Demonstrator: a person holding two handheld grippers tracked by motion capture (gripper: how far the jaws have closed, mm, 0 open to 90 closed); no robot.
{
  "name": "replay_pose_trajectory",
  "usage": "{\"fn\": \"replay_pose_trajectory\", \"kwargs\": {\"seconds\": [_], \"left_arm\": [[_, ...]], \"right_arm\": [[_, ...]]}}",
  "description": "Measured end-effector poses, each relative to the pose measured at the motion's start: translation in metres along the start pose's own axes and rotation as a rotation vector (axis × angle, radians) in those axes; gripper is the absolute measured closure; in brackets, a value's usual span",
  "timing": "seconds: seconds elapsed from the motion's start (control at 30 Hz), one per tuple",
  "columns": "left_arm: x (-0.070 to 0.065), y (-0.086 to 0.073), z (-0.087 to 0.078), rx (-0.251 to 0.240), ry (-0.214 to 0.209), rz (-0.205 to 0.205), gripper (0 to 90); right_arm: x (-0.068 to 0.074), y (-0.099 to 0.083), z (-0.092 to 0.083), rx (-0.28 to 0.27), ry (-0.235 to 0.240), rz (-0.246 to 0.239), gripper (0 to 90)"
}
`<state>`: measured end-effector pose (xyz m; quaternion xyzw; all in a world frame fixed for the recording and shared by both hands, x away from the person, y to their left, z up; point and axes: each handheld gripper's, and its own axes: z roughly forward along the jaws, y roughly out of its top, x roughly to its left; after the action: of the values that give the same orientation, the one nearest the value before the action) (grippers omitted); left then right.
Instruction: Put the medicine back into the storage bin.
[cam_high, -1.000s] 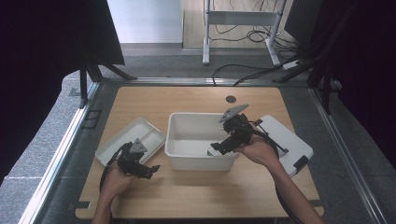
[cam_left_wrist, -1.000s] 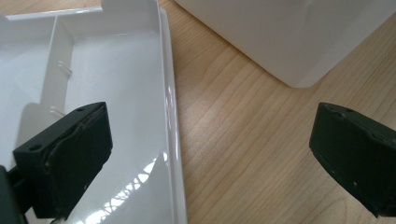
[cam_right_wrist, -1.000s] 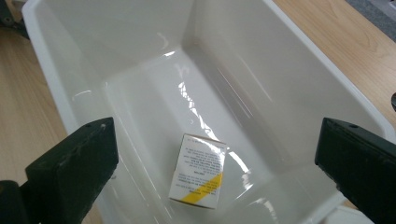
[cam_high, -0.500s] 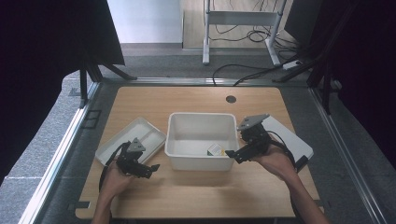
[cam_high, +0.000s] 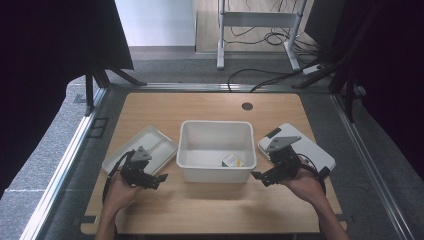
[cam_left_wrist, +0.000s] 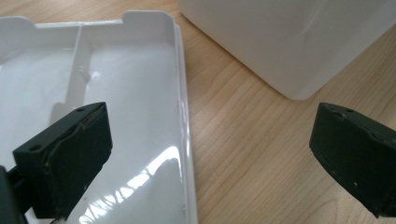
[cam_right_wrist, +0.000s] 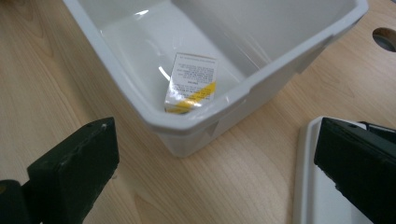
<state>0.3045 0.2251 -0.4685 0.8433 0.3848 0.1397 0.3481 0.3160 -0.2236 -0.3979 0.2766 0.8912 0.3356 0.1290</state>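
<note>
A deep white bin (cam_high: 216, 127) (cam_right_wrist: 196, 122) stands mid-table. Inside it, at the near right corner, lies a small white and yellow box (cam_high: 232, 161) (cam_right_wrist: 190, 84). My right gripper (cam_high: 263, 176) (cam_right_wrist: 224, 172) hovers open just right of the bin's near corner, with nothing between its jaws. My left gripper (cam_high: 154, 180) (cam_left_wrist: 215, 154) is open too, held over the near edge of a shallow white divided tray (cam_high: 150, 137) (cam_left_wrist: 135, 93) left of the bin (cam_left_wrist: 289, 42). That tray looks empty.
A flat white lid or tray (cam_high: 312, 150) (cam_right_wrist: 317, 196) lies right of the bin, behind my right hand. A round cable hole (cam_high: 247, 106) (cam_right_wrist: 385, 37) sits at the table's far side. Bare wood runs along the near edge.
My right gripper has pulled back out of the bin toward the near right and come away open; the small box now lies in the bin. The left gripper has stayed put.
</note>
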Motion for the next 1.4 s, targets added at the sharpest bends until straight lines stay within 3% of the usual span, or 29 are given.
{"fn": "replay_pose_trajectory", "kwargs": {"seconds": [0.27, 0.77, 1.03, 1.13, 1.4], "left_arm": [[0.005, -0.001, -0.002, -0.003, 0.010, -0.021, 0.0], [0.006, 0.002, -0.002, 0.010, 0.017, -0.016, 0.1], [0.012, 0.003, 0.002, 0.047, 0.040, 0.005, 1.0], [0.014, 0.004, 0.003, 0.058, 0.047, 0.011, 2.1], [0.022, 0.009, 0.005, 0.067, 0.033, 0.008, 3.8]], "right_arm": [[0.004, -0.031, 0.013, -0.019, 0.002, 0.014, 1.8], [0.015, -0.084, 0.046, -0.042, -0.024, 0.067, 5.3], [0.017, -0.101, 0.063, -0.005, -0.026, 0.076, 5.2], [0.017, -0.107, 0.066, -0.036, -0.018, 0.098, 2.3], [0.018, -0.107, 0.066, -0.037, -0.020, 0.095, 1.6]]}}
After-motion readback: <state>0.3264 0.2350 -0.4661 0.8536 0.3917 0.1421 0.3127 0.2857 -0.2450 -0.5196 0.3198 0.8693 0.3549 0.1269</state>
